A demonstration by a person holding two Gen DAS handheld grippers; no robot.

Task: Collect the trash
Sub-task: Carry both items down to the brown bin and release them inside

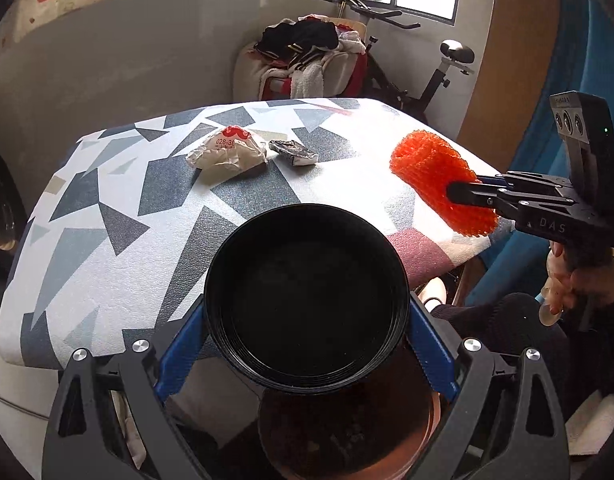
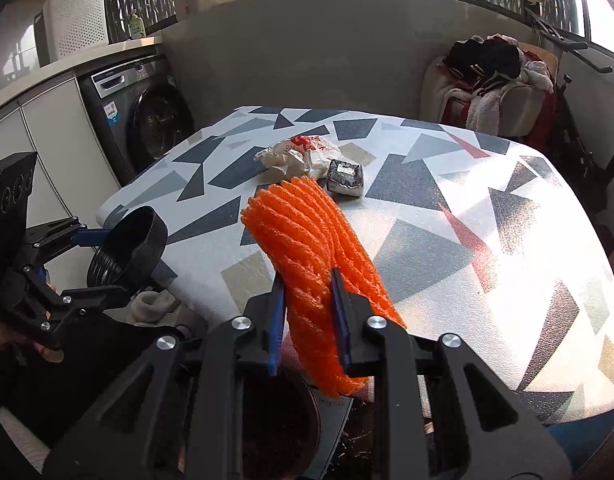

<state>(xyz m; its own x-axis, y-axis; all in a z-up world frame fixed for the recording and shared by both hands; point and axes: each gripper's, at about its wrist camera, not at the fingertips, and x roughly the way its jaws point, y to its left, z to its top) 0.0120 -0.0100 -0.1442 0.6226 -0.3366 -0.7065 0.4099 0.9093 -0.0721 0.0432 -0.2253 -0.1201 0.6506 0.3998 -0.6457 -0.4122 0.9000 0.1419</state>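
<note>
Orange foam netting [image 1: 443, 184] catches the eye first in the left wrist view, a ribbed, spongy mesh tube pinched by the right gripper [image 1: 463, 194] out over the right edge of the table [image 1: 107, 248]. Nearer, the left gripper [image 1: 307, 332] clamps a round black bowl [image 1: 307, 300] by its ridged rim, blue pads pressing on both sides, at the table's near edge. This view looks straight down into the bowl's smooth dark hollow. Far on the table lie a crumpled white paper wrapper [image 1: 227, 154] with red print and, just right of it, a small flat dark packet [image 1: 294, 152]. The tabletop is a pebbled cloth of grey and navy shards.

From the right wrist view, the right gripper [image 2: 307, 300] has its fingers narrowed on the netting [image 2: 307, 248], which stands up tilted between them, its cords running lengthwise. Only here does the bowl [image 2: 135, 246] show from outside, a stack of fine rings under a matte wall, held in the left gripper [image 2: 119, 264] off the table's left edge. Beyond the netting sit the wrapper [image 2: 303, 156] and the packet [image 2: 345, 178], close together. A grey washing machine [image 2: 143, 116] stands far left.
</note>
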